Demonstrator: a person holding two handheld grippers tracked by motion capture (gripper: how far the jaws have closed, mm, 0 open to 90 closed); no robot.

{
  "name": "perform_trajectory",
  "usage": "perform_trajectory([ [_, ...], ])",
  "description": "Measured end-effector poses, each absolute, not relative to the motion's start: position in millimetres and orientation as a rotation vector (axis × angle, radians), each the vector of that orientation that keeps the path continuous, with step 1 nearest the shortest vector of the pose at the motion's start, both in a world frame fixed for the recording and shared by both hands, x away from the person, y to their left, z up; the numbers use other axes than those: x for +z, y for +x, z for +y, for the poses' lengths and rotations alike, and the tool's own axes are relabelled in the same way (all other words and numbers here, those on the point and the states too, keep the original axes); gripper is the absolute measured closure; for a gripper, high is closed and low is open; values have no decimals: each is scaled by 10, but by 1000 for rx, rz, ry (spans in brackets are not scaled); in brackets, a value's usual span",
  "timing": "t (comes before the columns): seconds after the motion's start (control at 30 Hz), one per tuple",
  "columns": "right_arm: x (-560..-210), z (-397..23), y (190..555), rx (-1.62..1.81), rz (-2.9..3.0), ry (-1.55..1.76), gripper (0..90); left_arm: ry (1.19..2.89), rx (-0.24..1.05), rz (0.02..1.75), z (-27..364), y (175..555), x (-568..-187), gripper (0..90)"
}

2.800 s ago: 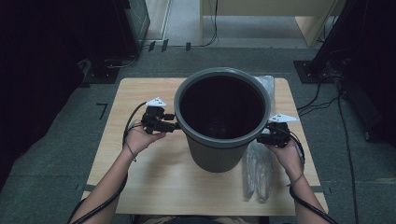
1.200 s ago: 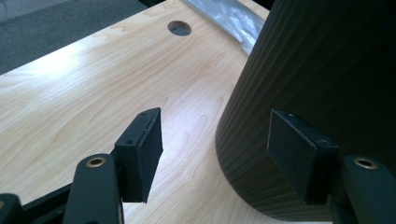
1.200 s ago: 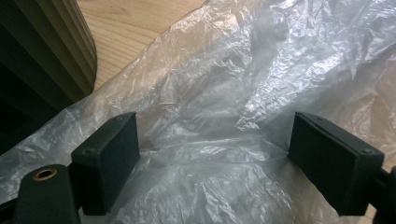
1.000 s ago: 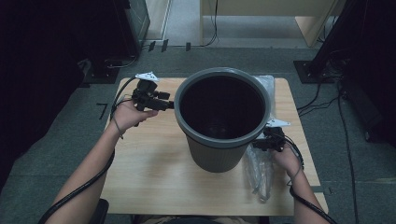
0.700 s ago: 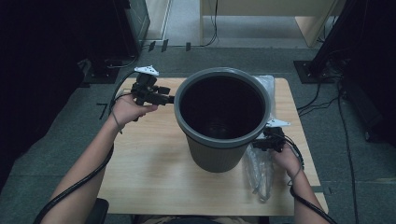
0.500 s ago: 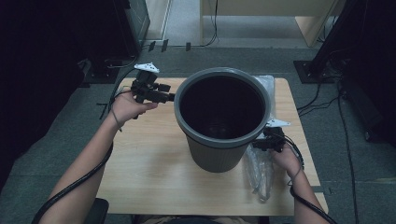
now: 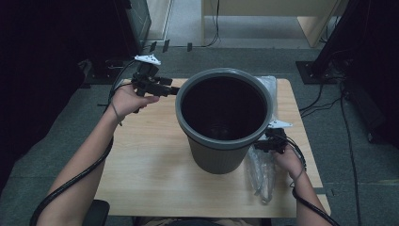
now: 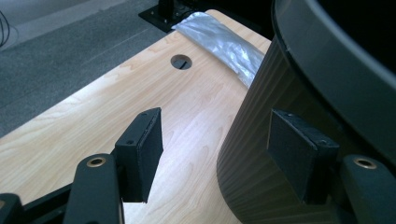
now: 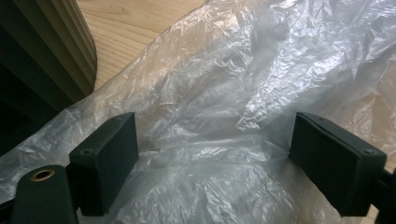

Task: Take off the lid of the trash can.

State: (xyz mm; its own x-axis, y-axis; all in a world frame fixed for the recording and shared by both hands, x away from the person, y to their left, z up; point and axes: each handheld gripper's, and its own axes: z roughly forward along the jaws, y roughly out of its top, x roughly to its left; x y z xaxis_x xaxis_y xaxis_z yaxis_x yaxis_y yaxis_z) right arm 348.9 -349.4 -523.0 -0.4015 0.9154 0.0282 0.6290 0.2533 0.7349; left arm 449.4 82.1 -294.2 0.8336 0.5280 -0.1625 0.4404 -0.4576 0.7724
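a dark grey plastic waste bin [image 7: 224,120] is standing upright in the middle of the wooden tabletop [image 7: 141,165], its mouth open and nothing visible inside. a clear plastic bag [image 7: 260,172] is lying flat along the right edge of the tabletop, running from the far right corner toward the near one and passing just beside the bin's right wall.

the right gripper [image 7: 263,143] is hovering over the bag near the bin's right side, its jaws standing wide apart with the crinkled film between them but not pinched. the left gripper [image 7: 171,91] is hanging by the bin's far-left rim, also spread open; in the left gripper view one pad [image 8: 299,149] is sitting right against the ribbed wall, though whether it is touching cannot be told, and the other pad is over bare wood.

the bag is looking very light, limp and slippery, with no stiffness of its own, so it is likely to slide and bunch rather than lift as a sheet. the best hold is probably a pinch on a raised wrinkle or on the open hem, so only one layer is being taken. the bin is looking rigid and light, prone to skidding if nudged; its rolled rim is the firm place to steady it.
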Motion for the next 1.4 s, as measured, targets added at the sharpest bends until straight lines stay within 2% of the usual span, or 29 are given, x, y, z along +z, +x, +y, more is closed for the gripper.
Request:
perform_trajectory([
  [0.9,-5230,-3486,3488,953,2120,1416,148,2109,157,649,611,4591,-2450,354],
  [1.4,-5230,-3486,3488,953,2120,1416,148,2137,148,620,353,4607,-2434,354],
])
